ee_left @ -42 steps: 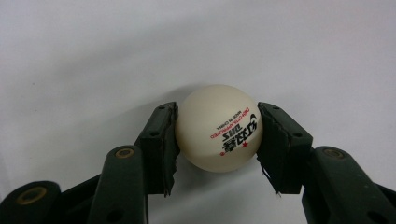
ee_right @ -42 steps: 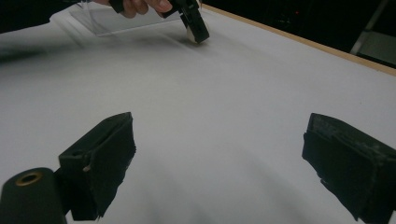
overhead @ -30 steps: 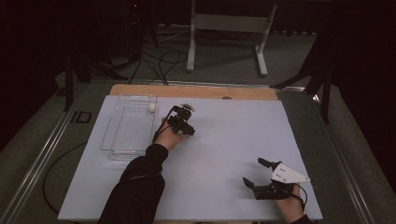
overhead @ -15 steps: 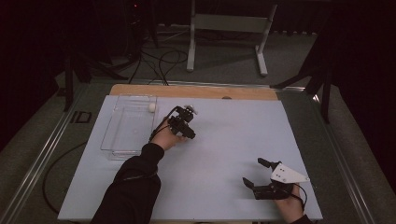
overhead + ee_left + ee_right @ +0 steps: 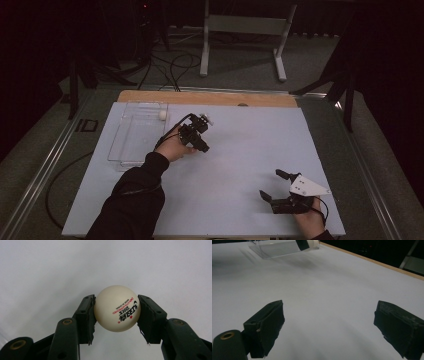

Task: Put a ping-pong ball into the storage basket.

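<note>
Looking down in the high view, a pale blue-grey table top (image 5: 240, 150) fills the middle, with a wooden strip (image 5: 210, 98) along its far edge and dark carpet beyond, where cables (image 5: 170, 65) and a grey metal stand (image 5: 245, 30) sit. A clear tray (image 5: 135, 135) lies at the far left of the top, touching no edge, with one white ball (image 5: 163, 115) in its far corner. Just right of the tray the left gripper (image 5: 205, 120) is held above the surface by a black-sleeved arm, a second ball at its tip. The right gripper (image 5: 271, 186) rests low near the near right corner, jaws spread, nothing between them. The wide middle of the top between the two lies bare.

In the left gripper view, the jaws are closed partway onto a cream ball (image 5: 117, 312), one pad on each side; red and black print faces the camera. Plain pale surface lies behind it.

In the right gripper view, the pads (image 5: 268, 325) stand far apart over bare table. The tray (image 5: 277, 247) shows at the far top left, and the wooden edge (image 5: 372, 262) runs along the upper right against darkness.
</note>
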